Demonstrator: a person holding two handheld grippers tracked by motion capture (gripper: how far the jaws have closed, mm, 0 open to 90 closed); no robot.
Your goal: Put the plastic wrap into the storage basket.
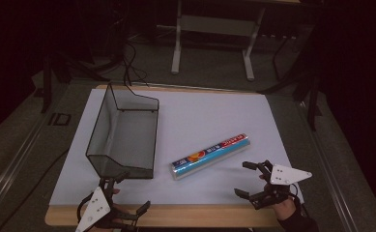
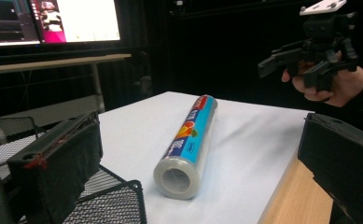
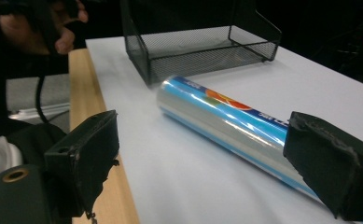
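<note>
A blue and silver roll of wrap (image 1: 211, 156) lies on the white table cover (image 1: 205, 116), right of a black wire mesh basket (image 1: 122, 133). My left gripper (image 1: 123, 193) stands open at the front edge, just below the basket's near corner. In its own view the roll (image 2: 188, 142) lies ahead between the wide-apart jaws, untouched. My right gripper (image 1: 247, 179) is open near the front right, pointing left toward the roll. Its view shows the roll (image 3: 230, 123) lying across ahead of its jaws, with nothing between its pads.
The wooden table edge (image 1: 185, 216) runs along the front. Beyond the table stand a white-legged desk frame (image 1: 213, 43) and cables on the floor. Monitors (image 2: 53, 21) glow in the left gripper view. The other hand with its gripper (image 2: 317, 49) hangs at the upper right there.
</note>
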